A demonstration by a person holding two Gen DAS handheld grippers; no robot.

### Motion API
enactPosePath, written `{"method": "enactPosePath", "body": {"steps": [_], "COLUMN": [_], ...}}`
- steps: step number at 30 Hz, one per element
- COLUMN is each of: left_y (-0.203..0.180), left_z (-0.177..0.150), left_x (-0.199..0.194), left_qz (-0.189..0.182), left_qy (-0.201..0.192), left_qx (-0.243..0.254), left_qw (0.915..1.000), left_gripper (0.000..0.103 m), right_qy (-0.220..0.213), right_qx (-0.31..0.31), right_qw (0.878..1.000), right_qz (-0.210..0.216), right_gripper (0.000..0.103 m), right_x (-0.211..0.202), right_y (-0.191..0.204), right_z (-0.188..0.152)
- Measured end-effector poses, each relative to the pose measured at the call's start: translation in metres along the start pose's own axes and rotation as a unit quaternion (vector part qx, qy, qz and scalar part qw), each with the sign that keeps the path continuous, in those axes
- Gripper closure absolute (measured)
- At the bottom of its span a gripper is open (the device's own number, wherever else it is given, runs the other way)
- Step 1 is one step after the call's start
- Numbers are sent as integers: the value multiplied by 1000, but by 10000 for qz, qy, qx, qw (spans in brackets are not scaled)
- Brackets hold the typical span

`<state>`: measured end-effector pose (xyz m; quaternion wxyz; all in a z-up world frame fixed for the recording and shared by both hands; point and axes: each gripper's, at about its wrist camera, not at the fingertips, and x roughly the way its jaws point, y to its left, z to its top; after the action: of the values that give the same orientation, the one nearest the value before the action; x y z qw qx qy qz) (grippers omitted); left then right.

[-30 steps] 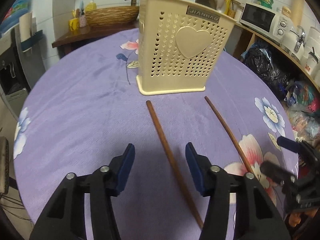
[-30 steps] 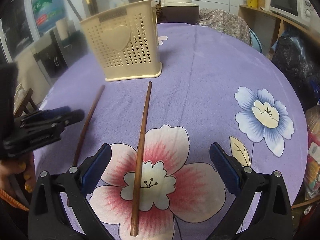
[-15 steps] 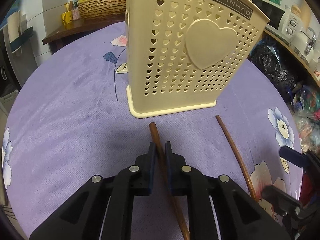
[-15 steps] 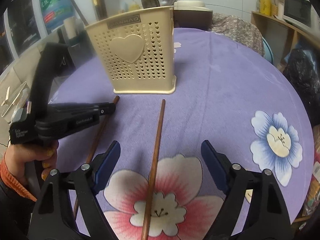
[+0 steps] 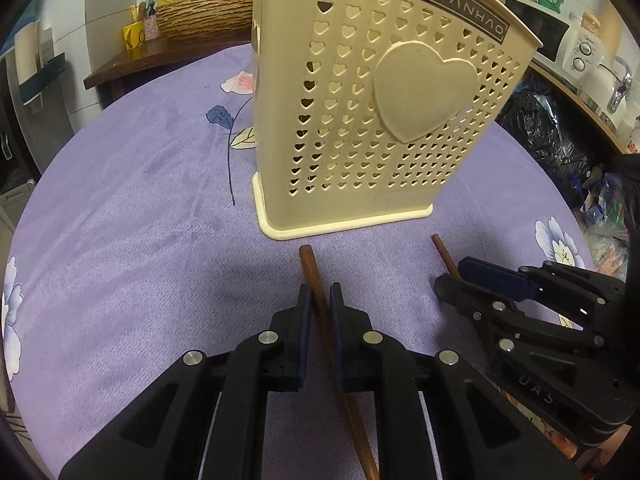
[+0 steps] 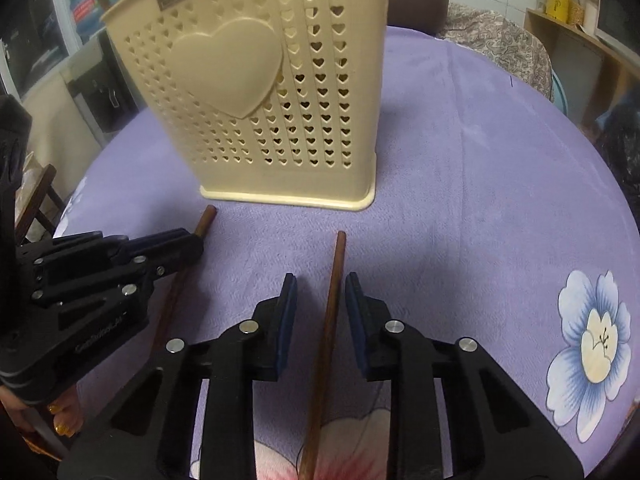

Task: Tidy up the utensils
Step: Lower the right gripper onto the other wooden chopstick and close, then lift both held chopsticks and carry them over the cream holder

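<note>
Two brown wooden chopsticks lie on the purple cloth, their tips close to the cream heart-pierced utensil holder (image 5: 360,120) (image 6: 256,80). My left gripper (image 5: 319,300) is shut on the left chopstick (image 5: 309,258) a little behind its tip, and the left gripper (image 6: 192,242) also shows from the side in the right wrist view. My right gripper (image 6: 321,282) straddles the right chopstick (image 6: 338,256). Its jaws are closing, and a gap still shows on each side of the stick. In the left wrist view the right gripper (image 5: 456,280) covers most of that chopstick (image 5: 440,248).
The round table carries a purple flowered cloth (image 5: 120,240). Behind it are a wicker basket (image 5: 200,16) on a dark side table and a microwave (image 5: 552,36) on a shelf, with black bags (image 5: 540,132) to the right. A hand (image 6: 60,420) holds the left gripper.
Both grippers moved forward toward the holder. The left jaws went from apart to shut on the left chopstick. The right jaws narrowed from wide open to close around the right chopstick.
</note>
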<state>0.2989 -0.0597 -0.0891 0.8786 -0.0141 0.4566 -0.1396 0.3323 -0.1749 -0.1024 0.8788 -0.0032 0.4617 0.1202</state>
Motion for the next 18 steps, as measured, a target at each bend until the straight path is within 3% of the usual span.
{"method": "enactPosePath", "body": {"steps": [5, 12, 18], "left_y": [1, 2, 7], "left_z": [1, 0, 0], "left_x": [2, -2, -43], "left_qz": [31, 66, -306], "left_qy": [-58, -190, -646], "left_qx": [-1, -47, -241], "left_qw": [10000, 9998, 9971], "left_gripper": [93, 94, 95], "right_qy": [-1, -64, -558], "right_qx": [72, 283, 316], "right_qw": [10000, 9992, 9960], "right_qz": [-61, 266, 627], "right_gripper": [96, 96, 97], "right_x": [6, 1, -47], "right_y": [-3, -13, -10], "right_z": [9, 10, 5]}}
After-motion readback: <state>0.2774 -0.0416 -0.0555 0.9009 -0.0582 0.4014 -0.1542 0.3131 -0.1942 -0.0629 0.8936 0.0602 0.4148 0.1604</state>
